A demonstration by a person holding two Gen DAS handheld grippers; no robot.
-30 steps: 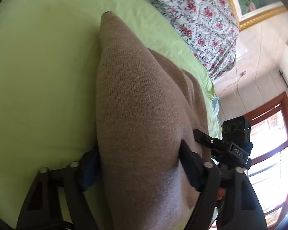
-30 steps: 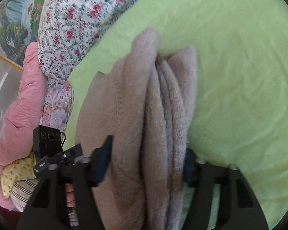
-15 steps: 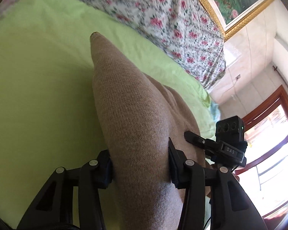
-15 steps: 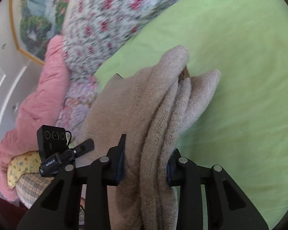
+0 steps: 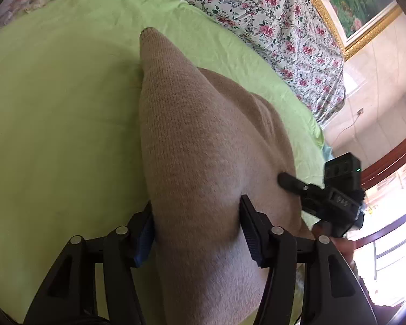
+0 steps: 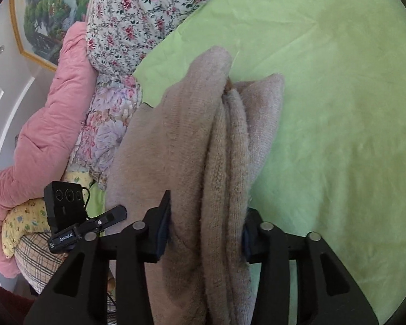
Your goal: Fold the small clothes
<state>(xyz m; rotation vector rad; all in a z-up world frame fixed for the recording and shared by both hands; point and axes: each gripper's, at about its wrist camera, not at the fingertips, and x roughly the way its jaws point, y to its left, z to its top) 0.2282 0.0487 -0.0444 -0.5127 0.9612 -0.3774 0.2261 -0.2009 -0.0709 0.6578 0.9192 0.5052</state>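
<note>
both my tongs now pinch the tan knit garment (image 5: 203, 140) — left tongs (image 5: 197, 233) and right tongs (image 6: 205, 230) closed in from wide a second ago. it's bunched over the green bed sheet (image 6: 338, 108), far tip touching — grip secured, ready to fold.

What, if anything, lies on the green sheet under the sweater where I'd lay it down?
Nothing visible does. Both the left gripper and right gripper are shut on the tan sweater, and the green sheet ahead of it looks bare. The floral quilt lies off at the sheet's edge.
</note>
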